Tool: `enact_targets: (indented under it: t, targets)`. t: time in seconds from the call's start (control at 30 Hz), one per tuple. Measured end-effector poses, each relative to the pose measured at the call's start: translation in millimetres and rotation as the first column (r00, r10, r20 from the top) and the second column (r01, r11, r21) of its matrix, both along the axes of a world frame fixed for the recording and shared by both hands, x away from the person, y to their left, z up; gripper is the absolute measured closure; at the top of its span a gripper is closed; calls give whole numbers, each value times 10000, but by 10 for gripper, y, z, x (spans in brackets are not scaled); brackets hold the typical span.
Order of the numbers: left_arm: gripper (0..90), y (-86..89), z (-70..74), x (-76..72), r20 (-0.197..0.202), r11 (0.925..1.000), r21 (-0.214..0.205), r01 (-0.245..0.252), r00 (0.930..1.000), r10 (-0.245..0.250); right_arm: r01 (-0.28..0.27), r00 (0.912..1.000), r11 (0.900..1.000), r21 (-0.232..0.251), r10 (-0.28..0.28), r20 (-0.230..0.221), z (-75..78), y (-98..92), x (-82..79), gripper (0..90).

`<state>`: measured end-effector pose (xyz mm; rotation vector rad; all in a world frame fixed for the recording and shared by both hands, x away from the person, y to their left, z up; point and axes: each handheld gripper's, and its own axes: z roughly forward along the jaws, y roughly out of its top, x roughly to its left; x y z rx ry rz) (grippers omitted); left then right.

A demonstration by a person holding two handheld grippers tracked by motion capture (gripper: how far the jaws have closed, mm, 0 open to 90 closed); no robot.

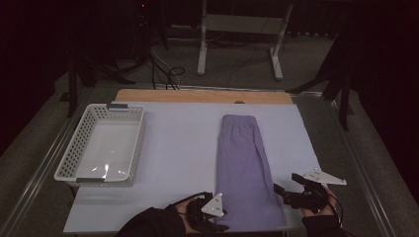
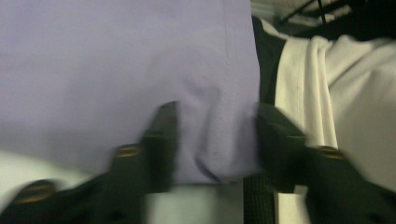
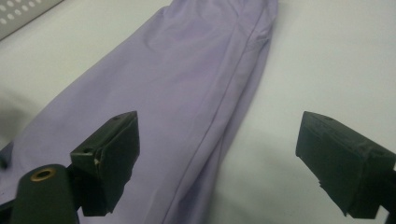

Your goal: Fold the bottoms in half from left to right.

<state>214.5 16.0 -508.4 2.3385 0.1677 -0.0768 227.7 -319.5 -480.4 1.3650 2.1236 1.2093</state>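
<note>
cloth point(image 1: 244, 168) mid-table | basket point(image 1: 81, 143) left of it, apart

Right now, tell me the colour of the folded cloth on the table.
Plain lilac purple, no pattern; the folded cloth shows best in the high view.

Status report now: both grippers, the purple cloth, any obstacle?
Left gripper open, cloth corner between jaws. Right gripper open over the edge of the purple cloth, folded long, flat on mat. White basket far left, no obstacle.

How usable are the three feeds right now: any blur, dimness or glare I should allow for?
High view: dim, dark surroundings, with a small glare spot inside the white basket. Left gripper view: motion blur smears the left gripper and the purple cloth. Right gripper view: sharp and evenly lit, the right gripper standing crisp.
</note>
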Motion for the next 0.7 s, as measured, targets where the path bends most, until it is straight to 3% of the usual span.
enact_targets:
  t: [0.07, 0.17, 0.3, 0.33, 0.37, 0.43, 0.47, 0.57, 0.7]
  targets:
    - [328, 51, 46, 37, -28, 9990, -330, -309, 9995, 308, -112, 9999, 9999, -61, 112, 24, 12, 27, 13, 135]
    - [140, 142, 117, 103, 77, 9957, -476, -790, 9968, 794, 102, 9995, 9998, 143, -106, 290, 41, 98, 57, 134]
    - [40, 292, 174, 161, 224, 9853, -986, -1396, 9896, 1424, -300, 9982, 9995, -40, 301, 517, 90, 201, 108, 280]
    - [40, 331, 181, 162, 319, 9805, -1160, -1584, 9861, 1631, -373, 9979, 9993, -76, 377, 534, 106, 231, 129, 355]
    - [36, 366, 183, 163, 508, 9769, -1233, -1748, 9820, 1821, -305, 9973, 9993, -208, 318, 665, 123, 257, 153, 484]
    - [28, 443, 167, 161, 868, 9651, -1428, -2195, 9686, 2331, -730, 9959, 9966, -390, 750, 504, 145, 312, 230, 728]
    - [28, 466, 156, 161, 961, 9614, -1448, -2341, 9637, 2492, -873, 9947, 9949, -496, 898, 500, 148, 349, 276, 795]
    - [25, 556, 107, 179, 1165, 9443, -1600, -2877, 9444, 3075, -1221, 9919, 9890, -834, 1246, 260, 111, 467, 402, 897]
    - [25, 637, 46, 231, 1094, 9271, -1626, -3376, 9277, 3570, -1605, 9867, 9772, -1393, 1626, 32, -7, 656, 581, 900]
